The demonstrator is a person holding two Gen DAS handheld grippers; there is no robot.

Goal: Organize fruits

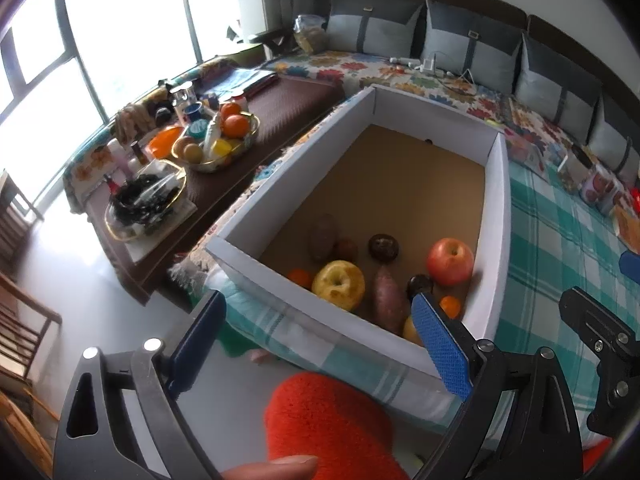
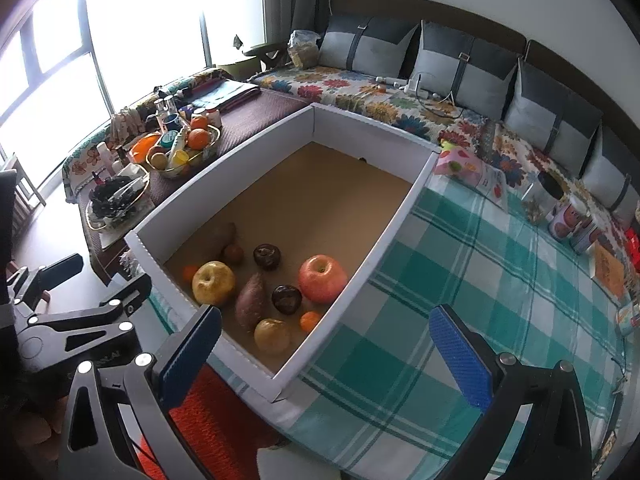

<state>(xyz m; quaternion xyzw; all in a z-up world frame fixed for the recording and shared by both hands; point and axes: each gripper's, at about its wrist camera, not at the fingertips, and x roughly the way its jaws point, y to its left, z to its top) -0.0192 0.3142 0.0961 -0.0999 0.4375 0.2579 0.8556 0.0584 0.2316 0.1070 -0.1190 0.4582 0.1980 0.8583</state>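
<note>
White box (image 2: pixel 362 224), brown floor, on checked cloth (image 2: pixel 480 280). Contents, near end: red apple (image 2: pixel 322 278), yellow apple (image 2: pixel 213 282), sweet potato (image 2: pixel 251 302), dark fruit (image 2: pixel 286 299), small orange (image 2: pixel 310 320). Left claw (image 1: pixel 320 340) and right claw (image 2: pixel 326 356): both spread apart, empty.

Box: we see a white-walled cardboard box (image 2: pixel 384 240) with a plain brown floor, centre frame.
Cloth: our teal-and-white checked tablecloth (image 2: pixel 480 280), lower right.
Fruit: a red apple (image 2: pixel 322 279), a yellow apple (image 2: pixel 213 282).
Pads: blue textured gripper fingers (image 2: pixel 460 356).
</note>
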